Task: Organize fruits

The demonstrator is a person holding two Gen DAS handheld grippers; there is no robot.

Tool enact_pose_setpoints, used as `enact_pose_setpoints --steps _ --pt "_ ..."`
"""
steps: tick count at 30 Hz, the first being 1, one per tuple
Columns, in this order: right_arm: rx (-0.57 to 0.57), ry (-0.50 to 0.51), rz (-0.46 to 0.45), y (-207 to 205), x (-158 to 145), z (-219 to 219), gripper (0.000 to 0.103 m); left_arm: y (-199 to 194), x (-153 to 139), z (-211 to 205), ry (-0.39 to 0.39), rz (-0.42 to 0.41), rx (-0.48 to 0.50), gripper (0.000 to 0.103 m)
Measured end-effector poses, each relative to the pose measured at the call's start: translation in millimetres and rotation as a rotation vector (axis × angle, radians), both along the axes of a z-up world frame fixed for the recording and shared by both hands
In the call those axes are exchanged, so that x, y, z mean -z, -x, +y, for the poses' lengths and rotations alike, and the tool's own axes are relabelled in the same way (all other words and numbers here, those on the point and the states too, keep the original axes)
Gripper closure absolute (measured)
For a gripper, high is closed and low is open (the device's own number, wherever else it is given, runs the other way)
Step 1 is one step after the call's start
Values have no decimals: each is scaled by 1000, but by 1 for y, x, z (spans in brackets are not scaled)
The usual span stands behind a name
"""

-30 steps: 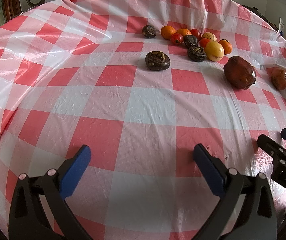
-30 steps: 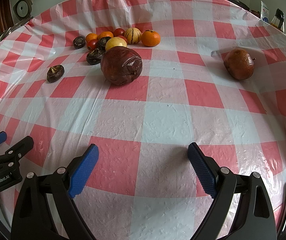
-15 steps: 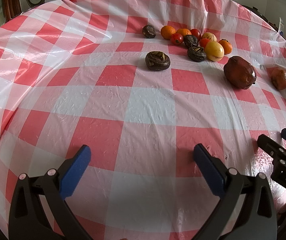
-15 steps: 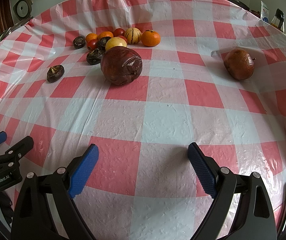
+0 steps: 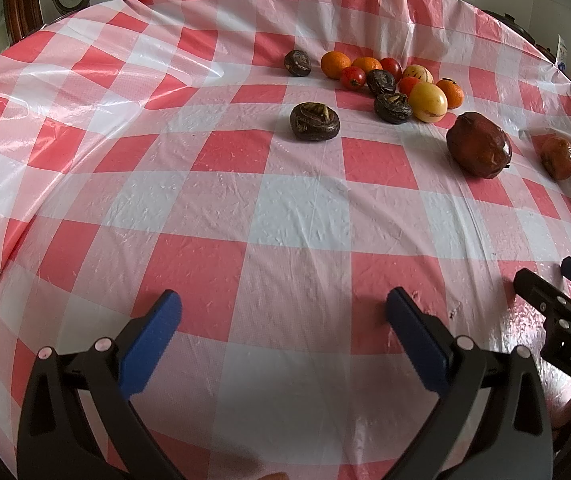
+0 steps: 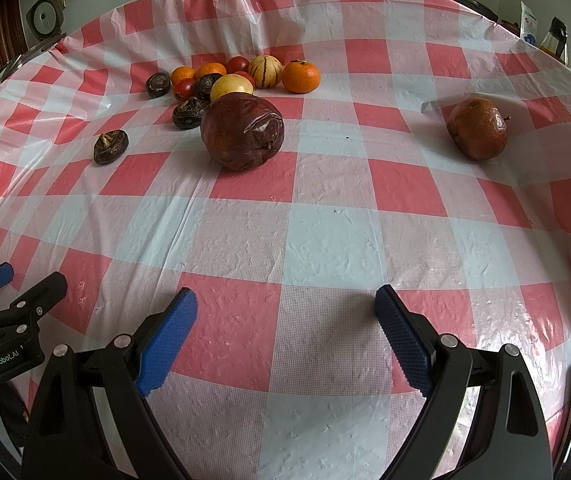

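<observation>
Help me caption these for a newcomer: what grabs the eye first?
The big dark red fruit sits alone mid-table on the red-and-white checked tablecloth, in front of a cluster of small fruits at the far side. A lone reddish-brown fruit lies off to the right. Both grippers, left and right, hover open near the front edge.

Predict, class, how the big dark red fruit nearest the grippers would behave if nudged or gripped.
The big dark red fruit looks rounded, so it may roll. Its wrinkled, dented skin suggests softness, so it may bruise. Its shine hints it could be slippery.
</observation>
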State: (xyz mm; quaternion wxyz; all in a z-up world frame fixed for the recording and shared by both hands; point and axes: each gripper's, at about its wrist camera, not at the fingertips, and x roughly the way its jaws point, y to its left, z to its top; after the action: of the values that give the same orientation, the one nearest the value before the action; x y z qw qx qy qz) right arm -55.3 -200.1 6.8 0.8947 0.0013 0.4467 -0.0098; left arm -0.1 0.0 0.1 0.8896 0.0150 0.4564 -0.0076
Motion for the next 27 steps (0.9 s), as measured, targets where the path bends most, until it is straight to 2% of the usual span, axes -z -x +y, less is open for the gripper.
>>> enact_pose_setpoints --steps 12,16,18,23,27 --pt "-2 2 0 0 -1 1 16 0 0 0 0 0 0 1" --pt "-9 -12 16 -5 -2 2 16 -1 0 1 1 20 37 1" --pt "-17 -32 12 -19 -5 0 16 1 -1 3 5 23 51 1" --pt "-29 -69 -22 -51 -9 -5 16 -5 -3 21 18 31 10 1" --pt "-42 -82 -41 -80 -10 -9 16 -18 -9 38 18 -12 -2 1"
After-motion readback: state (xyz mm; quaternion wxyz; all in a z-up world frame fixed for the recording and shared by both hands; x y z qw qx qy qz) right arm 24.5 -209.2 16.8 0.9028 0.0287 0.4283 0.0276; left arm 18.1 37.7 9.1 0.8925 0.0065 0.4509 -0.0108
